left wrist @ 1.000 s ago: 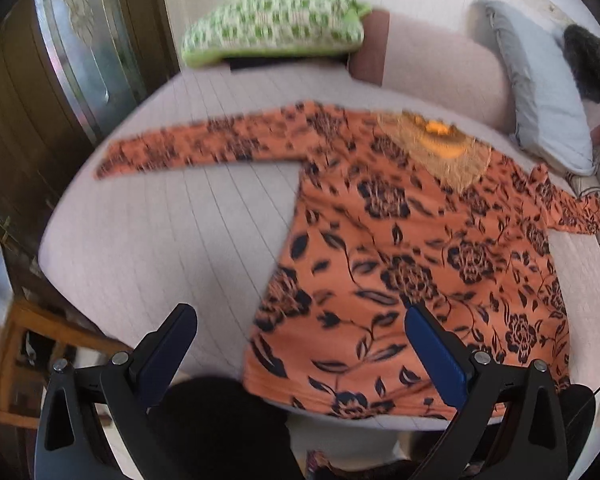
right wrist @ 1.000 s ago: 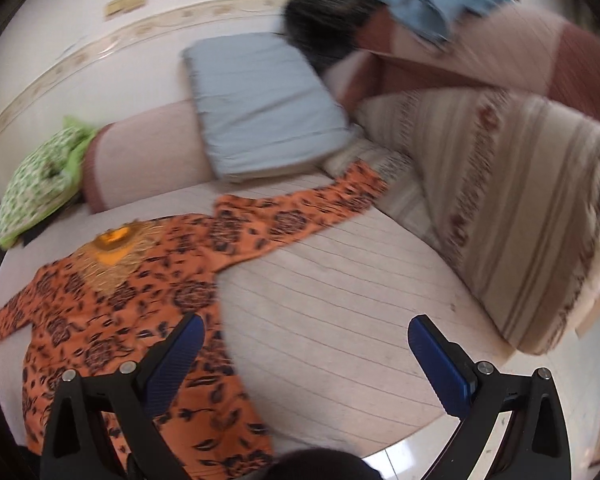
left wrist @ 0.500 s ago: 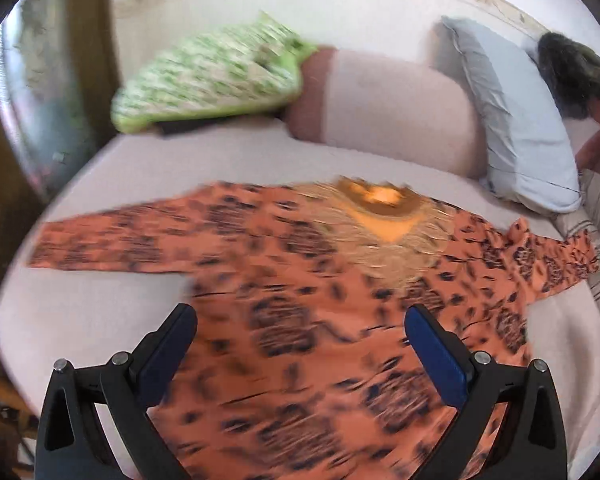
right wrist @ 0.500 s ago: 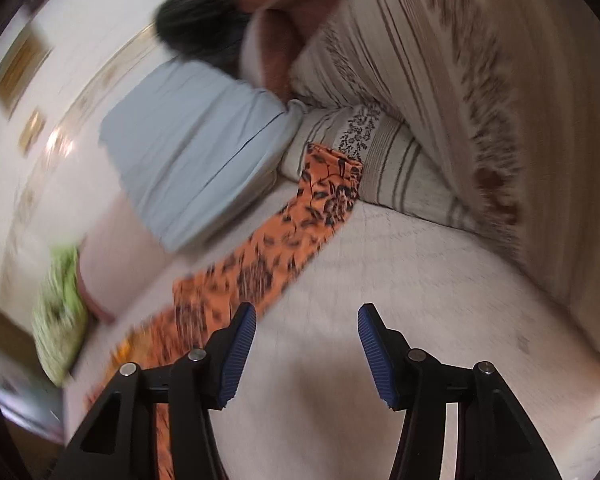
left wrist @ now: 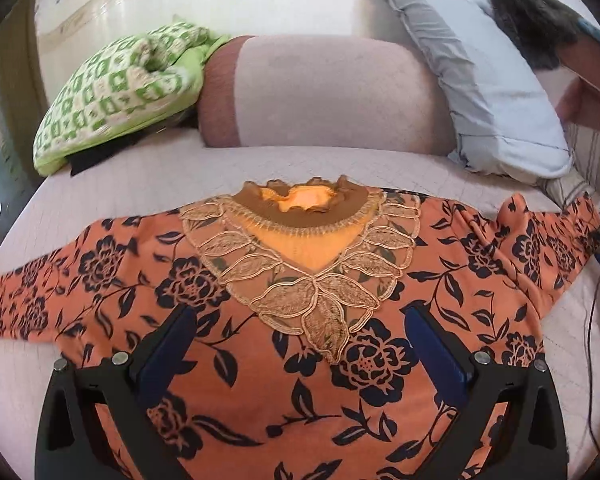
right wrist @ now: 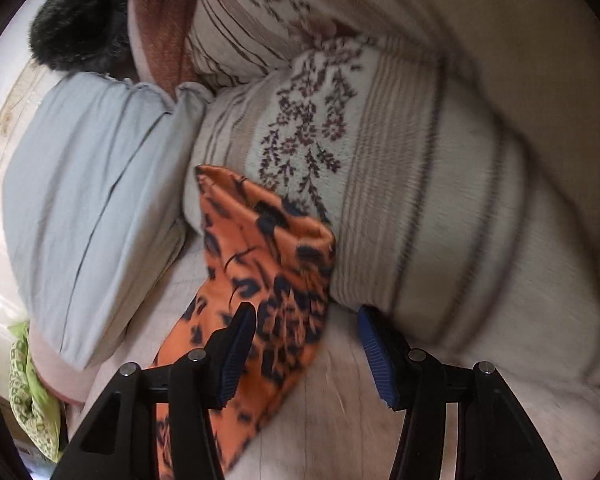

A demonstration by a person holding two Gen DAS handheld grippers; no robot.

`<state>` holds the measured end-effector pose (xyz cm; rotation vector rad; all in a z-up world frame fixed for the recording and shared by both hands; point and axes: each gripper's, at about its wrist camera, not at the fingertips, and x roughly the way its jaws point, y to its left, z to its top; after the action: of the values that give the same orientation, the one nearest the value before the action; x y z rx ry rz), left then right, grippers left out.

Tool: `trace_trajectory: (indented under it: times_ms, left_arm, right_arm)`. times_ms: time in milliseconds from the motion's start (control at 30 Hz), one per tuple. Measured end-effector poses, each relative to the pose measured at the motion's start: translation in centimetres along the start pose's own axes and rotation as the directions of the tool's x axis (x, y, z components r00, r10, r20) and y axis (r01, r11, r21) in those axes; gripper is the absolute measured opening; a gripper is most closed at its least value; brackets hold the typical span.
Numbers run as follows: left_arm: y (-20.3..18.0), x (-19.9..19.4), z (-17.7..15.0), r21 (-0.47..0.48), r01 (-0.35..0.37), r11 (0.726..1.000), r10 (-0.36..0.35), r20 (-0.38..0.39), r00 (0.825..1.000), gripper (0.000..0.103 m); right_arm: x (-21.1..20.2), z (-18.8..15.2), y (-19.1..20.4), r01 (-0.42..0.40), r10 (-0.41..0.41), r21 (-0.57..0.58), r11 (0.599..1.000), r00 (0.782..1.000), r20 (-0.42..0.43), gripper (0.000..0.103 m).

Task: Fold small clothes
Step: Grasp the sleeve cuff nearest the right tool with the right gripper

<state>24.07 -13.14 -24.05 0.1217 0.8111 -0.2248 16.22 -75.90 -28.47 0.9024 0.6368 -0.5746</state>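
Note:
An orange top with dark flowers (left wrist: 228, 320) lies flat on the bed, front up, with a gold lace collar (left wrist: 300, 256) and both sleeves spread out. My left gripper (left wrist: 300, 344) is open and hovers over the chest, just below the collar. In the right wrist view the right sleeve (right wrist: 268, 280) runs up to its cuff against a striped blanket roll. My right gripper (right wrist: 306, 344) is open, low over the sleeve, its left finger (right wrist: 236, 352) above the cloth. It holds nothing.
A pinkish bolster (left wrist: 324, 96), a green checked cushion (left wrist: 116, 92) and a light blue pillow (left wrist: 492, 92) line the back of the bed. A beige striped blanket roll (right wrist: 400, 184) and a dark furry item (right wrist: 76, 20) crowd the right side. The light quilted bedcover (left wrist: 100, 184) surrounds the top.
My left gripper moved up from the hem to over the chest. My right gripper swung right and forward to the right sleeve's cuff and narrowed its opening.

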Motion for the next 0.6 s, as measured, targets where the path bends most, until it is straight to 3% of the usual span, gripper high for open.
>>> trace_trajectory:
  times_ms: [67,167,267,333,433,533,600]
  left_arm:
    - [0.0,0.5,-0.2,0.024,0.008,1.0,-0.008,-0.014,1.0,0.103]
    - [0.4,0.7,-0.4,0.041,-0.009,0.999,0.009,-0.01,1.0,0.103]
    - [1.5,0.4,-0.1,0.025,-0.021,0.999,0.02,0.011,1.0,0.103]
    - [2.5,-0.2,0.1,0.01,-0.044,0.999,0.044,0.049,0.998,0.103]
    - [4.8,-1.6,0.5,-0.025,-0.105,0.994,0.107,0.109,0.988,0.103]
    - [8.0,-2.3,0.9,-0.086,-0.187,0.979,0.198,0.149,0.969,0.103]
    - [10.7,-2.5,1.0,-0.134,-0.263,0.956,0.282,0.156,0.947,0.103]
  right_arm:
    - [0.9,0.0,0.3,0.007,-0.007,-0.014,1.0,0.999,0.032,0.056]
    - [1.2,-0.3,0.6,0.059,-0.057,-0.015,0.998,0.994,0.092,0.03]
    - [0.4,-1.2,0.0,-0.002,-0.003,0.041,0.999,0.994,0.111,0.006]
    - [-1.5,-2.3,0.9,-0.06,0.052,0.052,0.997,0.988,0.143,0.005]
    - [-5.6,-3.8,5.2,-0.145,0.15,-0.042,0.988,0.972,0.18,0.005]
    - [-9.8,-6.3,10.9,-0.27,0.287,-0.124,0.955,0.947,0.146,0.005]
    - [-12.1,-9.1,16.1,-0.348,0.372,-0.199,0.916,0.923,0.096,0.005]
